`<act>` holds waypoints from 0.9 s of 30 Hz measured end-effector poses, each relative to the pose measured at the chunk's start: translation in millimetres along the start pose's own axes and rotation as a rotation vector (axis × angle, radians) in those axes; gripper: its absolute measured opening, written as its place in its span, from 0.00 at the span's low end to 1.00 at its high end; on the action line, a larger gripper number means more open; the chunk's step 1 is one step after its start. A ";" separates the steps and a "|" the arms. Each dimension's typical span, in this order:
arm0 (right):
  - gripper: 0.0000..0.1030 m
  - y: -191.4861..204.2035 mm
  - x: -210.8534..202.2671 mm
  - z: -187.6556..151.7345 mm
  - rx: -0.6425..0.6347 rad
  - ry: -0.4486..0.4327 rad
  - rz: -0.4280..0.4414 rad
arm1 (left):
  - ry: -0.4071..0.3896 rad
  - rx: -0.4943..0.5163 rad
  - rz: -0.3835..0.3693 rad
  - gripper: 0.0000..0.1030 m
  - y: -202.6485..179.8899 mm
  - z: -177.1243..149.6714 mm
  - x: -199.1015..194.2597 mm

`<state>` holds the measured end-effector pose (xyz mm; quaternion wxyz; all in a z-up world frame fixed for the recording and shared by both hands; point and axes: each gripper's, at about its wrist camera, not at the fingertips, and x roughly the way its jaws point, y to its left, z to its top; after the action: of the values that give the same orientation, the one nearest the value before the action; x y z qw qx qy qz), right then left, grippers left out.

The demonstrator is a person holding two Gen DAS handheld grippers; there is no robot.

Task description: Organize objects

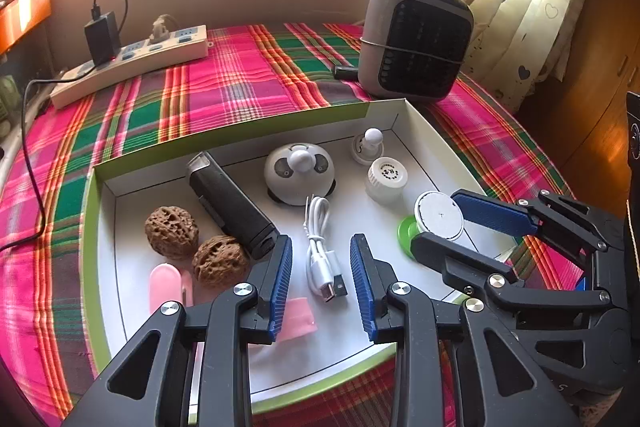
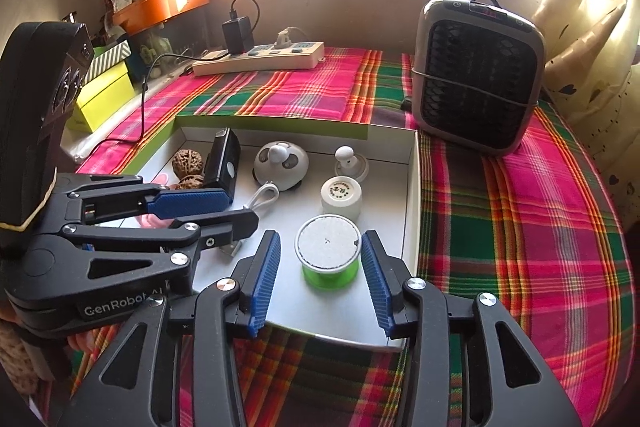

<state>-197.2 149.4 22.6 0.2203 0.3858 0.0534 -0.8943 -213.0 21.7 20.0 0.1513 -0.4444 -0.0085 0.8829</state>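
Bright plaid cloth [image 2: 520, 227] covered the table, and on it sat a shallow white box [image 1: 424, 131] with green sides, full of small things. Nearest to me, the left gripper [image 1: 320, 283] hung over the front of the box with its jaws apart and nothing pinched. A white cable [image 1: 322, 255] lay on the box floor right between those jaws, and its long side ran away from the gripper, toward the back of the box. The blue pads did not touch it. Just beside it on the right, the right gripper [image 2: 320, 279] also stood loose, with its jaws apart. A little green tub with a white lid [image 2: 327, 253] sat upright between them, with a small gap on each side, so it was not squeezed. I think each hand was closest to its own thing. A bit farther in were two brown walnuts [image 1: 172, 227], a black stick-shaped gadget [image 1: 232, 207] lying slanted, and a white jar [image 1: 384, 179]. Behind those sat a round panda toy [image 1: 298, 171]. Far back on the cloth stood a grey heater [image 2: 478, 75] and a power strip [image 2: 260, 59].
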 end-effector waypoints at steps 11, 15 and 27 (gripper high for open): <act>0.42 2.2 -8.9 -3.6 0.005 -0.014 -0.020 | -0.033 -0.012 0.036 0.28 0.9 -6.8 -16.8; 0.43 2.8 -13.4 -4.8 0.015 -0.020 -0.022 | -0.053 -0.009 0.061 0.28 -0.3 -9.7 -24.3; 0.43 7.7 -28.1 -9.5 0.025 -0.043 -0.031 | -0.097 0.000 0.140 0.28 -8.6 -22.9 -47.8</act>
<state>-170.5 154.9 36.5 0.2025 0.3684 0.0434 -0.9063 -166.0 14.0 44.8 0.0888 -0.4007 0.0152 0.9118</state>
